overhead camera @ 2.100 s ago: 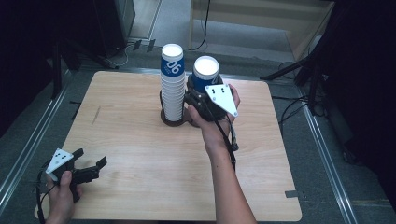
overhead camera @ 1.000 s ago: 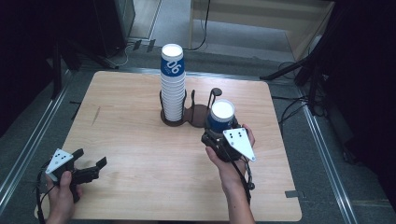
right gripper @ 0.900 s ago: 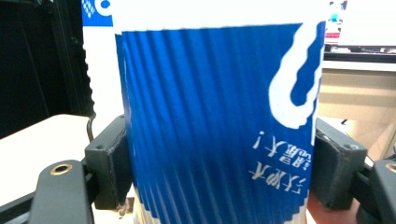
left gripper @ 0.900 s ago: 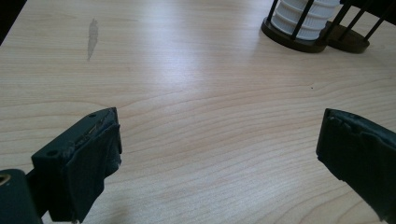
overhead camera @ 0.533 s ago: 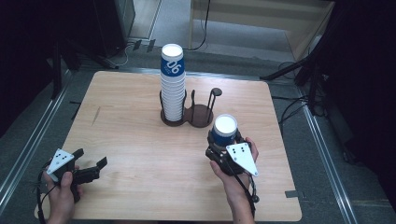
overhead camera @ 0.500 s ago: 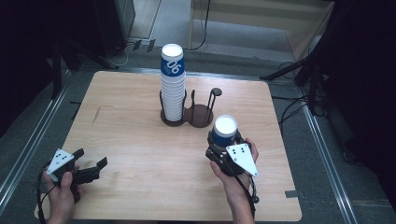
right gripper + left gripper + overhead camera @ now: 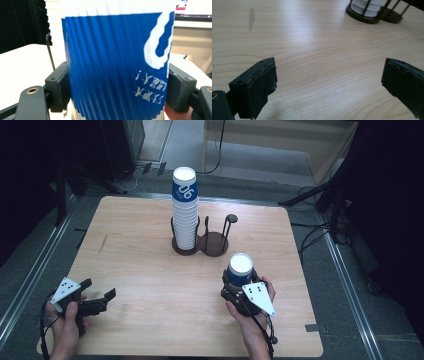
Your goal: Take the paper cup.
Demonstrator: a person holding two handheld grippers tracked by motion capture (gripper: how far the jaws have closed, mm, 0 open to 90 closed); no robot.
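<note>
One blue paper cup (image 7: 240, 268), upside down, now moved away from cup holder (image 7: 216, 241), clamped by right gripper (image 7: 239, 285); ready for setting down on table (image 7: 145, 265). Left gripper (image 7: 97, 301) wide open, empty.

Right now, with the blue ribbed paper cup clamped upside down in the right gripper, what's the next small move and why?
Probably ease it down to the table and open the jaws. The right gripper pinches the blue ribbed paper cup on both sides, print inverted, over bare wooden table well clear of the black wire cup holder and its tall stack of cups. Whether it already touches the wood I cannot tell.
</note>
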